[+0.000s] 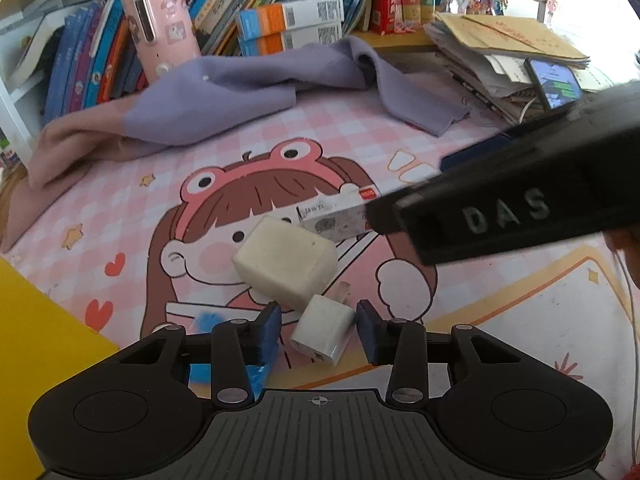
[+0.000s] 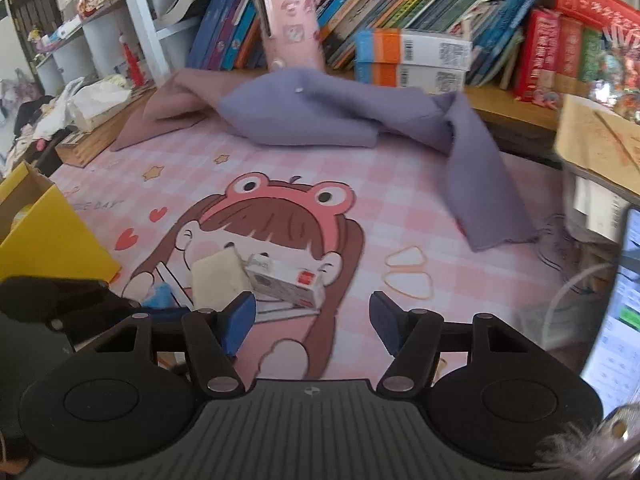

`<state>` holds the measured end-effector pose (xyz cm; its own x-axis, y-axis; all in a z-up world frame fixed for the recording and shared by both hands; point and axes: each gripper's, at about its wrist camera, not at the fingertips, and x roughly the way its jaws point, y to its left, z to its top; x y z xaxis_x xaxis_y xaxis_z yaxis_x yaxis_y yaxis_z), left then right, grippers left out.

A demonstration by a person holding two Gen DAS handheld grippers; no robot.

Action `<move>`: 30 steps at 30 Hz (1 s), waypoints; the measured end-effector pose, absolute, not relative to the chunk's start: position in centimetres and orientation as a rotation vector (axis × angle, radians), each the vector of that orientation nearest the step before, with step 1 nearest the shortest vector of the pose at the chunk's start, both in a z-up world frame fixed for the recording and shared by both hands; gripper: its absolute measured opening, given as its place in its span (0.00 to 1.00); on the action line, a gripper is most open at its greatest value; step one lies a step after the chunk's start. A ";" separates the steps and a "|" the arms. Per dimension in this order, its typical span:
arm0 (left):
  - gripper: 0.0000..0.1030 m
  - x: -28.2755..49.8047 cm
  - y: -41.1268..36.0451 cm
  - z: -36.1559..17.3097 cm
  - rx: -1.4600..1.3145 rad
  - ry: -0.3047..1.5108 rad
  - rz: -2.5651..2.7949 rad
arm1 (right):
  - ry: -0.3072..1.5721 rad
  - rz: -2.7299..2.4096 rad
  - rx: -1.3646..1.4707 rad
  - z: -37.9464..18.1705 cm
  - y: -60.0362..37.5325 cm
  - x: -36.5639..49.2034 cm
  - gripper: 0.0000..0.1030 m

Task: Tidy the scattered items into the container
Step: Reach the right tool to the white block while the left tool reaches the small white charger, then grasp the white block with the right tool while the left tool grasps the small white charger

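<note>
- The left gripper (image 1: 318, 330) is down over the pink cartoon desk mat (image 1: 120, 216). Its jaws are open, and a small white charger plug (image 1: 323, 330) lies between them with gaps on both sides.
- A big cream eraser (image 1: 286, 266) touches the plug.
- A little white box (image 1: 334, 216) lies just behind the eraser.
- The right gripper (image 2: 312, 320) is open, with nothing in it.
- The yellow box (image 2: 52, 236) sits at the mat's left edge.

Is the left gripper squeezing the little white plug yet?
Apart. In the left wrist view, the white plug sits between the left gripper pads, with mat showing on both sides.
</note>
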<state>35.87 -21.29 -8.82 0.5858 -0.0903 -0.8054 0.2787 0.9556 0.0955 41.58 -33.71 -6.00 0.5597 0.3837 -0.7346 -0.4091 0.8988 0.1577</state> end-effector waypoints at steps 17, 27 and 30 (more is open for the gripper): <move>0.33 33.3 -17.9 -7.7 0.117 0.943 -0.145 | 0.942 0.689 -0.067 -7.6 -29.0 42.9 0.43; 0.33 31.9 -15.7 -7.8 0.073 0.953 -0.037 | 0.933 0.681 -0.167 -9.4 -26.4 44.0 0.43; 0.33 31.6 -15.5 -8.0 0.068 0.956 -0.029 | 0.907 0.676 -0.202 -9.5 -26.0 43.7 0.39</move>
<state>31.60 -15.48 -7.99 0.5764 0.0055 -0.8172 0.0550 0.9974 0.0455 43.70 -26.04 -9.49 0.4273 0.4548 -0.7814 -0.6188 0.7773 0.1140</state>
